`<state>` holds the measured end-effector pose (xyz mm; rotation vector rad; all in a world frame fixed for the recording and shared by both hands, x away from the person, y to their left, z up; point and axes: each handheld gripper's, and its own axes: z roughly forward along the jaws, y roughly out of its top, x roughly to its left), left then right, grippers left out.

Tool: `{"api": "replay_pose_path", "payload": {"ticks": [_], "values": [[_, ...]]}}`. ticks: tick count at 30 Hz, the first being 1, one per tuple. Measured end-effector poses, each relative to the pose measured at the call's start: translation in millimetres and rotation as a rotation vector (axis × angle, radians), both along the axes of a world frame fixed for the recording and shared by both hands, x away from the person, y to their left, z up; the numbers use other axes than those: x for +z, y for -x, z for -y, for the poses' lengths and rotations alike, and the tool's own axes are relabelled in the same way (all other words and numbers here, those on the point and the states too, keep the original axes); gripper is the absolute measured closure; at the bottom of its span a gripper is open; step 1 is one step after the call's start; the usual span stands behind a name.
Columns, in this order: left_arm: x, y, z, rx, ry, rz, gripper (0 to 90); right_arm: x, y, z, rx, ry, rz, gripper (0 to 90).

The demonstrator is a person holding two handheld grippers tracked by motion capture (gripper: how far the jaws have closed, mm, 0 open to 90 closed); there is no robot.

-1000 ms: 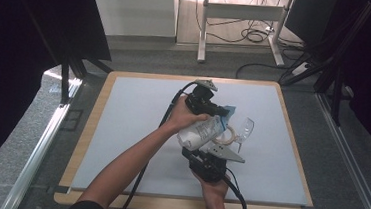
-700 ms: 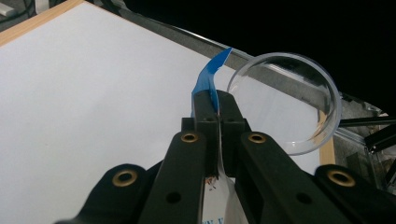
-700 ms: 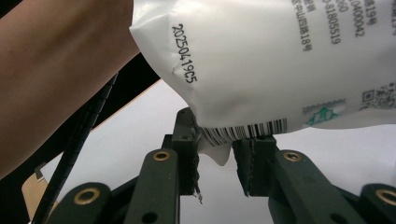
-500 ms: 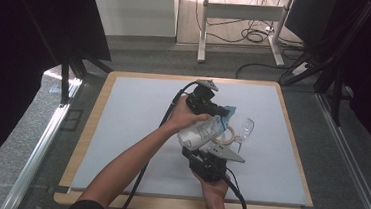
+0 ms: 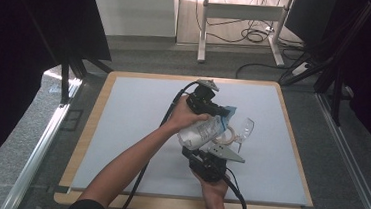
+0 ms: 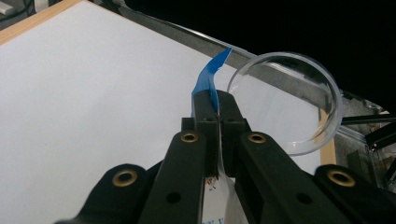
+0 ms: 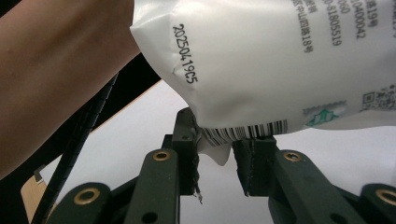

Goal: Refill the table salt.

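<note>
Left tool [image 6: 217, 109] clenched on the pouch [image 5: 202, 131] top, right tool [image 7: 219, 154] grasping its bottom, tilting it toward the glass [image 5: 244, 126].

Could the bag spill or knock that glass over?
Maybe. The left gripper is pinched shut on the bag's blue top edge, right next to the rim of the wine glass, so a small tilt might bump the glass. The right gripper has the white bag's bottom corner between its jaws; if that thin corner slips, the bag could sag or swing. Pulling both ends hard might also tear the bag.
</note>
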<state>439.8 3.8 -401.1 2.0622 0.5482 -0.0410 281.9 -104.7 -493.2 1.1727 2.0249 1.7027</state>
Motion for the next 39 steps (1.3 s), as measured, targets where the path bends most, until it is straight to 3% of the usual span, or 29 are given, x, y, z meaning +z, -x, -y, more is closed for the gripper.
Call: {"api": "replay_pose_path", "payload": {"ticks": [39], "values": [[2.6, 0.4, 0.3, -0.004, -0.006, 0.005, 90.0, 1.2, 0.6, -1.4, -0.006, -0.005, 0.008, 71.8]]}}
